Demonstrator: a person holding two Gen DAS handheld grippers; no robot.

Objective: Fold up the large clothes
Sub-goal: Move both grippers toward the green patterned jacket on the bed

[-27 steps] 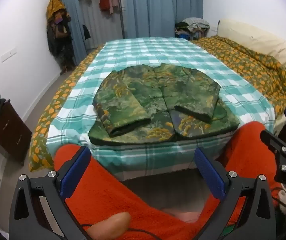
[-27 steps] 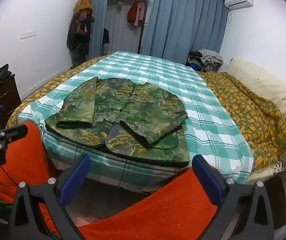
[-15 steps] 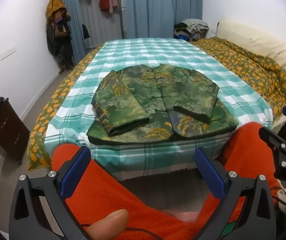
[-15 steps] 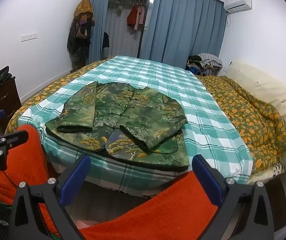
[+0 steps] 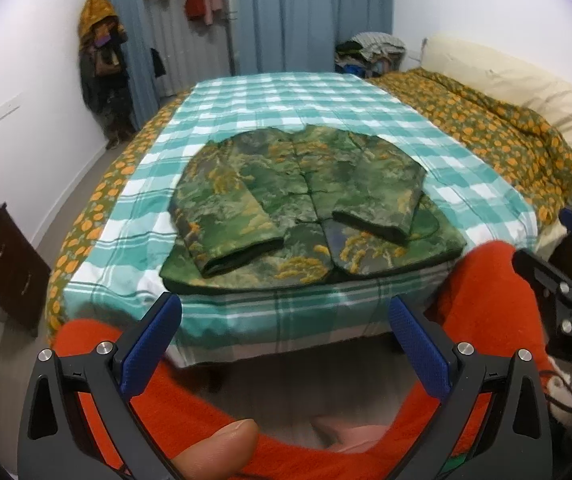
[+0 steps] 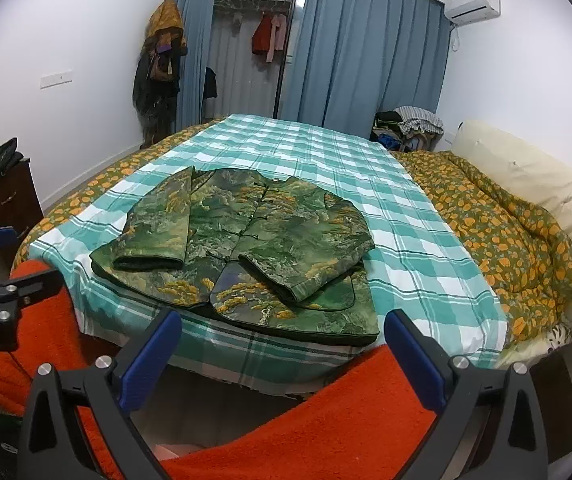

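A green and yellow camouflage jacket (image 5: 302, 200) lies flat on the near end of the bed, both sleeves folded in over its front; it also shows in the right wrist view (image 6: 245, 244). My left gripper (image 5: 286, 320) is open and empty, held back from the bed's foot edge over my orange-clad legs. My right gripper (image 6: 281, 336) is open and empty too, also short of the bed's edge. Each gripper shows at the side of the other's view.
The bed has a teal checked sheet (image 6: 326, 160) and an orange-patterned quilt (image 6: 506, 220) bunched on the right by a cream headboard. A dark dresser (image 5: 1, 264) stands on the left. Blue curtains and hanging clothes stand at the back.
Both grippers have risen and moved slightly closer to the bed. The jacket has not moved.
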